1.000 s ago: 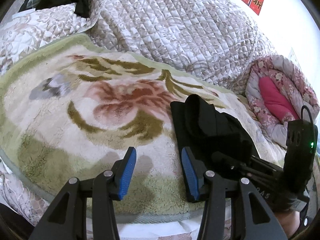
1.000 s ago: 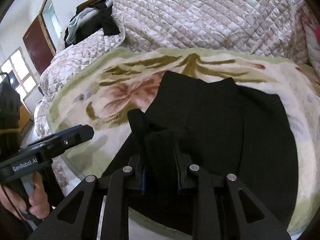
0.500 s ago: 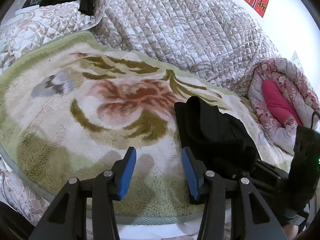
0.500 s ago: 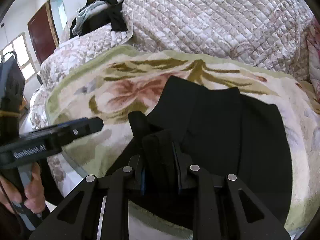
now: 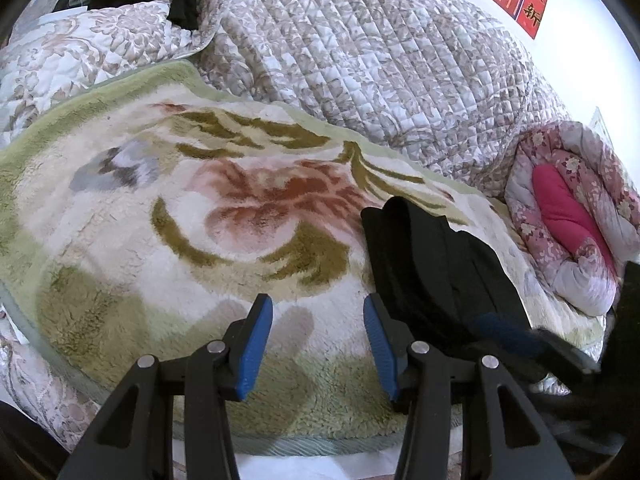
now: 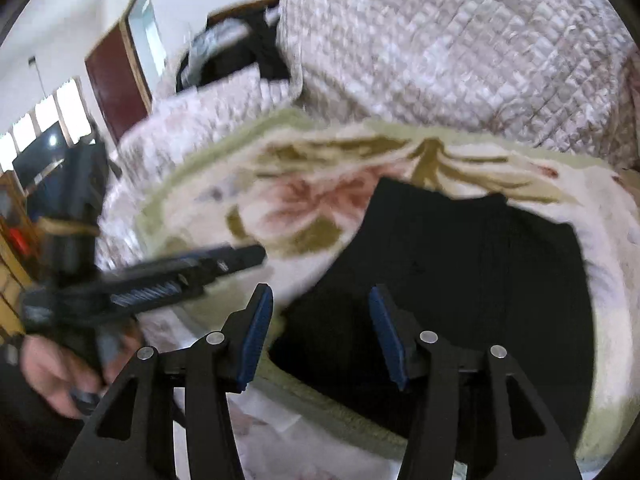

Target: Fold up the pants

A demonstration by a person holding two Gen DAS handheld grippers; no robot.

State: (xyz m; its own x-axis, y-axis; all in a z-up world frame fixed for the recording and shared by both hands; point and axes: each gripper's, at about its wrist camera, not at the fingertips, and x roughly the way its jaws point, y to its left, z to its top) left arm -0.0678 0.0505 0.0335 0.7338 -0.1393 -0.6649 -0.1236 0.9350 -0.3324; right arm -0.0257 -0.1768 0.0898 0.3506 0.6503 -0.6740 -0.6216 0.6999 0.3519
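Folded black pants (image 6: pixel 472 280) on floral fleece blanket (image 5: pixel 160 240), right of its middle; grey quilted bedspread (image 5: pixel 380 60) heaped behind; rolled pink flowered quilt (image 5: pixel 572 220) far right.

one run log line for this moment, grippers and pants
left gripper: open, nothing between pads | right gripper: jaws opening, nothing pinched | folded black fabric pants: lying on floral fleece blanket

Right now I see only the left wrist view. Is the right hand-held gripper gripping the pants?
Observer: No. The right hand-held gripper is opening its jaws. The black pants lie below them, not pinched.
Operator: How do the pants lie?
Observer: Flat, as one wide dark panel on the floral blanket.
Operator: And mine?
Observer: From the right wrist, the left hand-held gripper ends left of the pants, apart from them.
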